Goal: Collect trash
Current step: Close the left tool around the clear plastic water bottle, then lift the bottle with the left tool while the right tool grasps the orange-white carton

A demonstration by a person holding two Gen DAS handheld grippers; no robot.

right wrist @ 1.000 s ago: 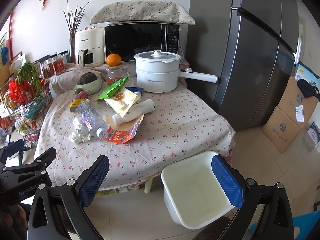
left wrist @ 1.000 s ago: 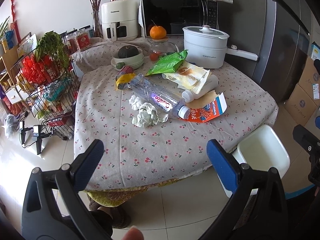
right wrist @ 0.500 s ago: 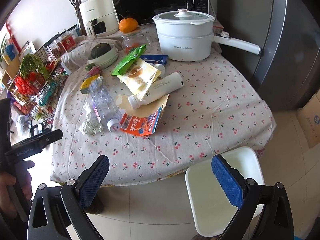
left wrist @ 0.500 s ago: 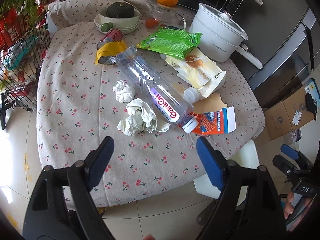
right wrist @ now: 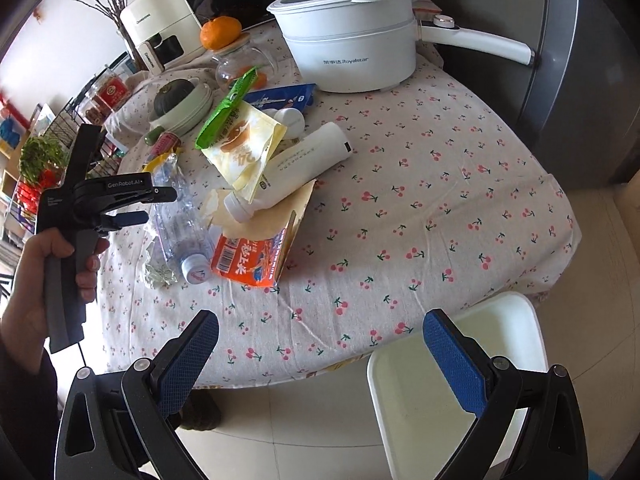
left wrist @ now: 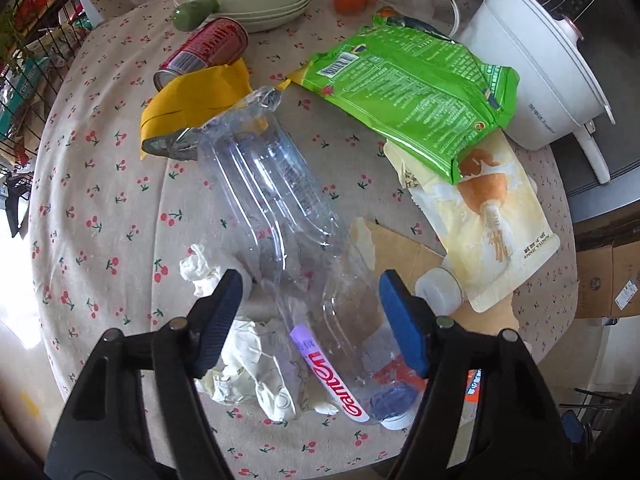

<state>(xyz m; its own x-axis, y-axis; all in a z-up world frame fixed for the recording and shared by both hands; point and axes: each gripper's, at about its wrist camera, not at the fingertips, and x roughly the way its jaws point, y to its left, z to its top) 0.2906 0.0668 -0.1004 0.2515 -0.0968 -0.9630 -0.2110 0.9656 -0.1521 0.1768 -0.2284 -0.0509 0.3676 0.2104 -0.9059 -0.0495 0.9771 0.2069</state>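
Note:
A crushed clear plastic bottle (left wrist: 280, 208) lies on the cherry-print tablecloth (left wrist: 100, 184). My left gripper (left wrist: 312, 308) points down over it, jaws closing with the bottle's lower body between them; the pads stand apart from it. Beside the bottle lie crumpled tissues (left wrist: 248, 368), a green snack bag (left wrist: 412, 92), a yellow-white pouch (left wrist: 488, 232), a red can (left wrist: 208, 48) and a yellow wrapper (left wrist: 196, 100). In the right wrist view the left gripper (right wrist: 162, 206) hovers over the bottle (right wrist: 180, 216), near a white bottle (right wrist: 304, 164) and an orange carton (right wrist: 256, 256). My right gripper (right wrist: 320, 344) is open and holds nothing, above the table's front edge.
A white bin (right wrist: 460, 392) stands on the floor at the table's front right corner. A white electric pot (right wrist: 352, 52), a bowl with a squash (right wrist: 180, 100) and a glass jar (right wrist: 240, 64) sit at the back. A wire rack (right wrist: 40, 152) stands left, a fridge (right wrist: 580, 60) right.
My left gripper has come in and down from beyond the table edge to just over the clear bottle, and its jaws have narrowed. My right gripper moved closer and tipped downward.

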